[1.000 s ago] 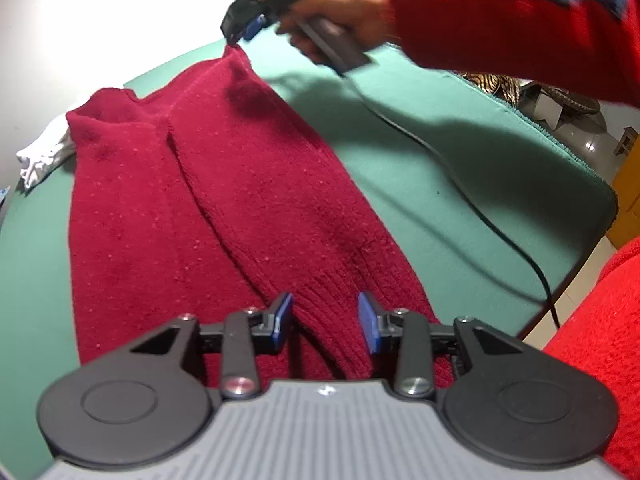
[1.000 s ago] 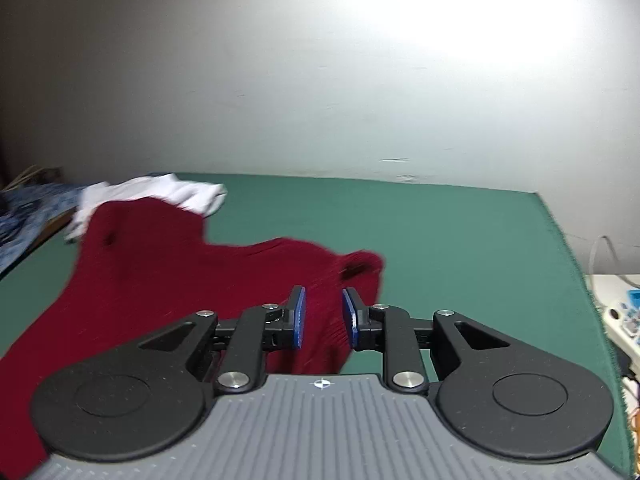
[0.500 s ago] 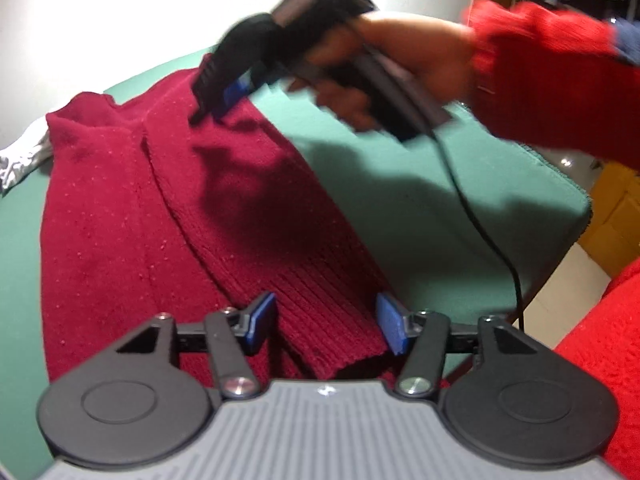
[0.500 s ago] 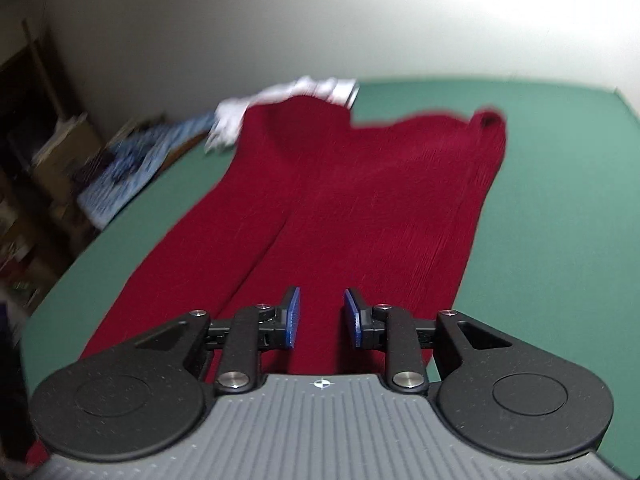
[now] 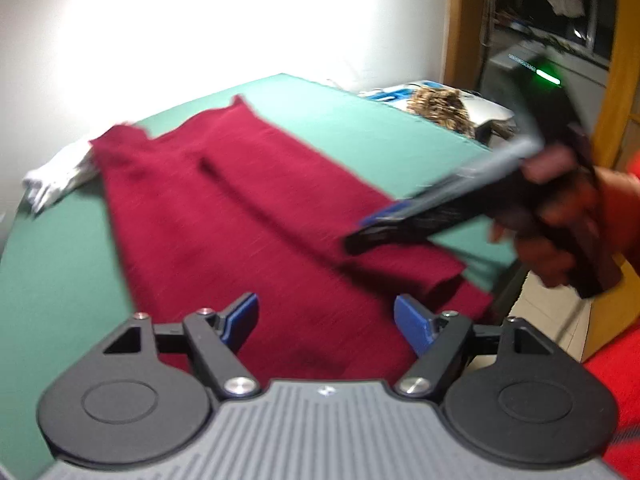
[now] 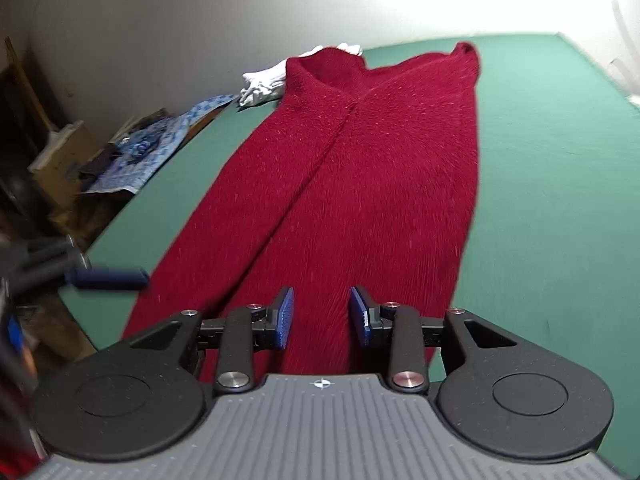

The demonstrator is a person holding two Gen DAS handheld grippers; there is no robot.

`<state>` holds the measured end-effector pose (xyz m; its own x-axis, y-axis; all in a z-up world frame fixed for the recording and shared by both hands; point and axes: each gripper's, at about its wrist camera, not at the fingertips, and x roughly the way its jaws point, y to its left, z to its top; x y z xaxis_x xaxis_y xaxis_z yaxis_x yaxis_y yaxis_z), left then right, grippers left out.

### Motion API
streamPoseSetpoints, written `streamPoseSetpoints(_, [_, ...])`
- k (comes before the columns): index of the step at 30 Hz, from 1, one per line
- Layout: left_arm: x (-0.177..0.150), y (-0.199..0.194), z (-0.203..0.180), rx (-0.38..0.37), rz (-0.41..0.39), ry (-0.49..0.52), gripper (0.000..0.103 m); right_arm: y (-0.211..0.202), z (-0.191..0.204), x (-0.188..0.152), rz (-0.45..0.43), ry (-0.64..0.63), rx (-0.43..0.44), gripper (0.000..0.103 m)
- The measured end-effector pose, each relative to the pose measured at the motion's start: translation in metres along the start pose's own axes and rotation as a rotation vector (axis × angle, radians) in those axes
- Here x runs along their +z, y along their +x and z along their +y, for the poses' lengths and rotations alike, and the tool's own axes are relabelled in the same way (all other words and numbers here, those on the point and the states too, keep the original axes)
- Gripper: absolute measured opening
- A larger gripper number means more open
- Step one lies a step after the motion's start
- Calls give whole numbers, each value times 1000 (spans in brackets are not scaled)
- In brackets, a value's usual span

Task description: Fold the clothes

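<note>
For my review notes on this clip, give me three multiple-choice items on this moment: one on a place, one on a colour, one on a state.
1. Where does the white cloth lie?
A. Beside the collar end of the red sweater
B. On the floor
C. Between the right gripper's jaws

2. What colour is the table cover?
A. Grey
B. Green
C. Yellow

3. How do the jaws of the left gripper stand?
A. Shut on the sweater's hem
B. Shut on the white cloth
C. Open, pinching nothing

Answers: 1 A, the cloth bunches against the sweater's far end on the table. 2 B, green shows on both sides of the sweater. 3 C, the blue pads stand wide apart, having just been opening, with the sweater flat beneath them.
</note>
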<state>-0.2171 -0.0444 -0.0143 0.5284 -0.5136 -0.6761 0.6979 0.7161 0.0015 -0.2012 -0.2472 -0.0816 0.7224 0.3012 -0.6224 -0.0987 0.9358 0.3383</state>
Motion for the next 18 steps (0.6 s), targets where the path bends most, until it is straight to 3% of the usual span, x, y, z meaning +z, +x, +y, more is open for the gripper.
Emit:
streamPoseSetpoints(4, [-9, -4, 37, -14, 9, -70, 77, -18, 17, -24, -52, 97, -4, 34])
streamPoseSetpoints(7, [-10, 4, 54, -24, 13, -84, 77, -21, 32, -48, -75, 78, -45, 30])
streamPoseSetpoints(11, [-16, 19, 61, -73, 40, -123, 77, -19, 37, -44, -58, 67, -65, 31])
streamPoseSetpoints(13, [-22, 23, 56, -60, 57, -123, 78, -17, 40, -43, -49, 44, -66, 33])
streamPoseSetpoints(15, [-27, 22, 49, -45, 53, -112, 83, -17, 46, -46, -47, 5, -70, 37])
streamPoseSetpoints(18, [-34, 19, 38, -16, 50, -94, 92, -16, 55, -49, -36, -83, -49, 60])
